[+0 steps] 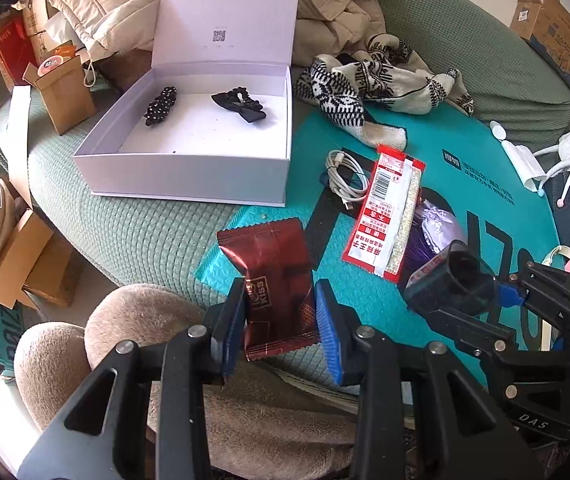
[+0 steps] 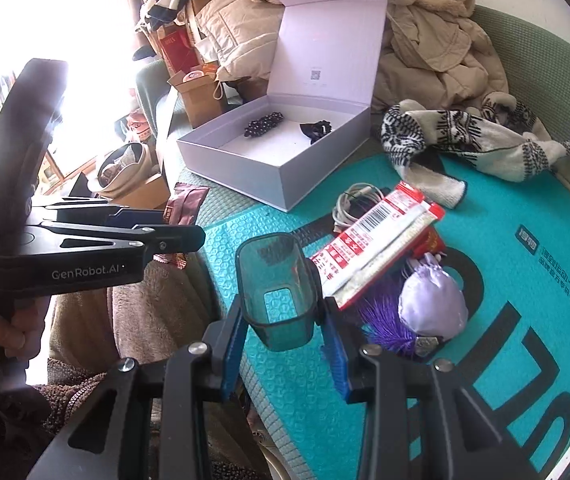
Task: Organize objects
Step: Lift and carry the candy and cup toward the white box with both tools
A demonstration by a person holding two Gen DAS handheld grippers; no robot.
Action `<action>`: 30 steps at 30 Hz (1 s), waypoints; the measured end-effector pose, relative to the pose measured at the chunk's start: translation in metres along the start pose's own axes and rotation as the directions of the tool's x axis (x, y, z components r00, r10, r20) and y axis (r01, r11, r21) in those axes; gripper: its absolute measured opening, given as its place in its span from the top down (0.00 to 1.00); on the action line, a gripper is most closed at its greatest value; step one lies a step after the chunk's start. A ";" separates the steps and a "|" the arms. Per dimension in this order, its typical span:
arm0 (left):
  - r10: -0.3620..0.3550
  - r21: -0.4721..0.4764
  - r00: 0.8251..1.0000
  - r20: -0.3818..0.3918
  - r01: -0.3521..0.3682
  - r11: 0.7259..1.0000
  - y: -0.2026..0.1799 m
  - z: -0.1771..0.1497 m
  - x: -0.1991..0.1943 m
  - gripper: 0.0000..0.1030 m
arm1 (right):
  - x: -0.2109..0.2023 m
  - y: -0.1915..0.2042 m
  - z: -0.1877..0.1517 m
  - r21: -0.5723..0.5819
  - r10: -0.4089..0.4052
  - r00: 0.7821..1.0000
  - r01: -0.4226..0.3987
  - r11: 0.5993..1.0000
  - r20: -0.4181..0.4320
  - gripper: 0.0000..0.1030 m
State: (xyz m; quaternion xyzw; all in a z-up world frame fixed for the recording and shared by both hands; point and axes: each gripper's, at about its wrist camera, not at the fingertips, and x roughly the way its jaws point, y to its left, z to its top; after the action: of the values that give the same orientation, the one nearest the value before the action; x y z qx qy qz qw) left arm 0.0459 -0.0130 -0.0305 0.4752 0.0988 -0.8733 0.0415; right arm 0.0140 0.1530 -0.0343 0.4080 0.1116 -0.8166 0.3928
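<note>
**Both claws loaded, open box lies at 12 o'clock**

Left claw [image 1: 279,320] is clamped narrow on a dark red snack packet [image 1: 273,276], long axis running away from the camera, pads on its two long sides. Right claw [image 2: 281,336] is clamped narrow on a small clear dark cup [image 2: 275,288], mouth facing the camera, pads on its side walls. Both items are lifted clear of the teal mat [image 2: 505,220].

Key relation: the white box [image 1: 189,168], lid up, sits at about 11–12 o'clock from the left claw and 12 o'clock from the right claw, on the green bed cover [image 1: 145,240] just beyond the mat's far edge. Left claw looks the nearer of the two to the box; judged, it drops first.

Counts:
- box: one, open
- hair pieces already in the box: two, a beaded clip [image 1: 161,106] and a black bow [image 1: 241,106]
- red snack packet in a claw: one
- cup in a claw: one
- left on the mat: one red-and-white long packet [image 1: 385,212], one coiled white cable [image 1: 345,180], one lilac pouch with purple tassel [image 2: 433,304]
- patterned scarf [image 1: 385,80]: one, at 1 o'clock, beside the box
</note>
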 end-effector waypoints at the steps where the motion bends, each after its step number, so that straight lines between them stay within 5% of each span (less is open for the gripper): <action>1: 0.003 -0.003 1.000 0.002 -0.003 1.000 0.002 0.001 -0.002 0.69 | 0.001 0.003 0.002 -0.008 0.006 1.000 -0.006 1.000 0.000 0.65; 30: 0.050 -0.025 0.997 0.051 -0.049 0.999 0.075 0.070 -0.026 0.69 | 0.033 0.050 0.096 -0.148 0.089 0.995 -0.083 0.986 0.039 0.65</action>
State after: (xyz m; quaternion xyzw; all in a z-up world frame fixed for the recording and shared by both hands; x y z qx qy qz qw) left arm 0.0150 -0.1020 0.0178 0.4545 0.0961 -0.8827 0.0712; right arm -0.0164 0.0533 0.0090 0.3639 0.1444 -0.7976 0.4588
